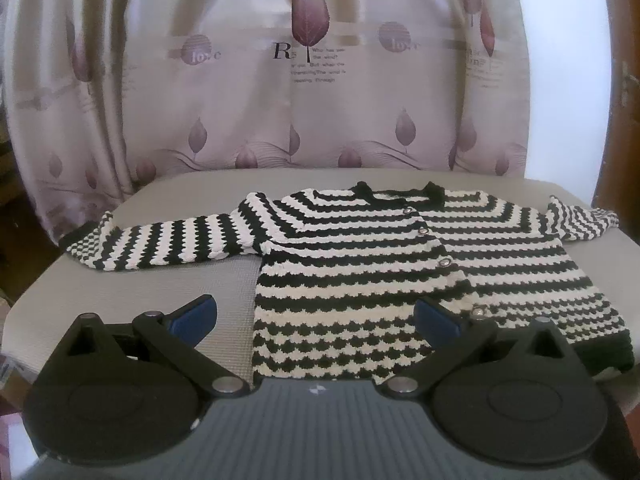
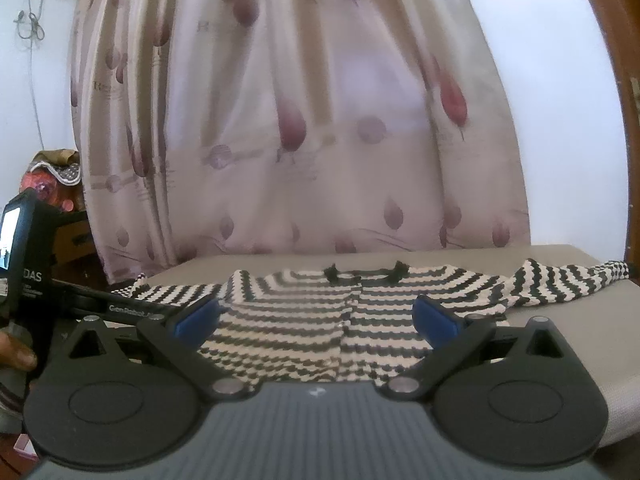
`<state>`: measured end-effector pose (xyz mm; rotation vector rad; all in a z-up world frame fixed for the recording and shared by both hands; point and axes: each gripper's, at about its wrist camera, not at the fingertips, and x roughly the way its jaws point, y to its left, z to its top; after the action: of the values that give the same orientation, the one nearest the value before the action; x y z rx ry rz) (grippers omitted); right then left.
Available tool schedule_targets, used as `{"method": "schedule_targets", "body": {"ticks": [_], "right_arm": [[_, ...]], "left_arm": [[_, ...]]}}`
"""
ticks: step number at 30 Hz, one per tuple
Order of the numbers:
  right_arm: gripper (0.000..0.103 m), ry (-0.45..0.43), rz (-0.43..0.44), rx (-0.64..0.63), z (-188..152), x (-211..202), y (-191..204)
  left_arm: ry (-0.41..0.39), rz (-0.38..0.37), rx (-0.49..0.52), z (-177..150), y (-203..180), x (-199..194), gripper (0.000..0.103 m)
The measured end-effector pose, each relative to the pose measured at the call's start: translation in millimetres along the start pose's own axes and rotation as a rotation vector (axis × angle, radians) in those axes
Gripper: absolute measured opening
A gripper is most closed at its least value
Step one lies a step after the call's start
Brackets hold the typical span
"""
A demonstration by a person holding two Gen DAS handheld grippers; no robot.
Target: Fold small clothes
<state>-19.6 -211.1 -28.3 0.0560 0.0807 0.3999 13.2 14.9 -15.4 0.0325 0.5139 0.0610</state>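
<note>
Left wrist view shows a black-and-white striped crocheted baby cardigan [image 1: 420, 272] lying buttoned and flat on a grey padded table [image 1: 160, 288], both sleeves spread outward, before a pale leaf-print curtain [image 1: 280, 80]. The left gripper [image 1: 316, 316] hovers at the hem, its blue-padded fingers wide apart and empty; the right gripper [image 2: 316, 320], equally spread, holds nothing. Folding appears not yet begun. The next move likely calls for pinching a sleeve cuff and carrying it across the chest.
</note>
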Motion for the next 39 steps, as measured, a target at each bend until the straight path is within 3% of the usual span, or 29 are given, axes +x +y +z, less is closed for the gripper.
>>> {"method": "schedule_targets", "body": {"ticks": [39], "right_arm": [[0.103,0.069,0.042,-0.006,-8.9,16.3,10.6]], "left_arm": [[0.026,0.092,-0.028,-12.5,25.4,17.5,0.103]]}}
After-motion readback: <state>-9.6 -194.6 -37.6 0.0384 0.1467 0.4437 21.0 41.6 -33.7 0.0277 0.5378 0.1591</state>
